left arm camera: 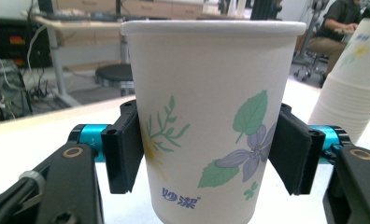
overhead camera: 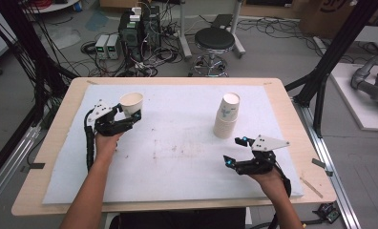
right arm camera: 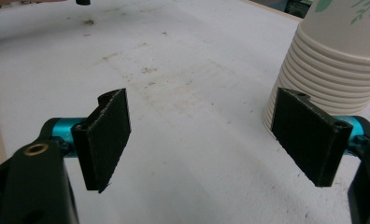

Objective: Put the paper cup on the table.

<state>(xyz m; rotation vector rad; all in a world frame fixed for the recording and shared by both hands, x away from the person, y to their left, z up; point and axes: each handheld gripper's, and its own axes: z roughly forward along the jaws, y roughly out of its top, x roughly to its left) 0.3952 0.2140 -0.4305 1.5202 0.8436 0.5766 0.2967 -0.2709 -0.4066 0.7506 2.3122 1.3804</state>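
A single white paper cup (overhead camera: 131,101) printed with leaves and a purple flower stands upright at the back left of the white mat (overhead camera: 177,152). My left gripper (overhead camera: 131,114) is shut on the paper cup (left arm camera: 206,107), one black pad (left arm camera: 122,154) pressed on each side of its lower half. At the back right stands a stack of nested paper cups (overhead camera: 226,117). My right gripper (overhead camera: 236,150) sits just in front of the stack, open, with nothing between its pads. In the right gripper view the stack (right arm camera: 337,60) rises behind the right-hand pad (right arm camera: 309,135).
The mat covers a wooden table (overhead camera: 292,119). Beyond the far edge are a black stool (overhead camera: 215,40), electronics and tangled cables (overhead camera: 134,33). Black frame posts (overhead camera: 330,52) stand at both sides. Bare mat lies between the two grippers.
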